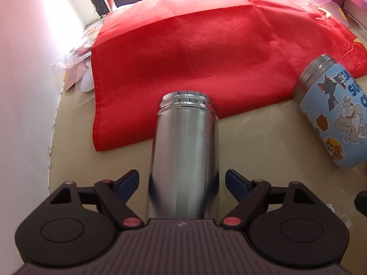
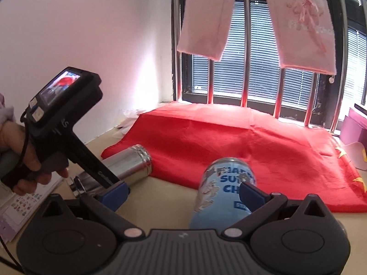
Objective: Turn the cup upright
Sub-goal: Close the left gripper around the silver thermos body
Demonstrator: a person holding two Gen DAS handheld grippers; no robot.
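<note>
A plain steel cup (image 1: 184, 151) lies on its side on the beige table (image 1: 119, 162), mouth toward the red cloth. My left gripper (image 1: 182, 184) is open, its fingers astride the cup's lower body with gaps on both sides. A blue cartoon-printed cup (image 1: 337, 116) lies on its side to the right. In the right wrist view my right gripper (image 2: 183, 193) is open around the blue cup (image 2: 223, 192), which sits near the right finger. The steel cup (image 2: 128, 163) and the hand-held left gripper (image 2: 114, 193) show at left.
A red cloth (image 1: 201, 57) covers the back of the table up to the barred window (image 2: 252, 78). A white wall (image 1: 25, 68) runs along the left. Pink towels (image 2: 206, 18) hang above. Sticker sheets (image 2: 20, 206) lie at the near left, pink boxes (image 2: 355, 128) at far right.
</note>
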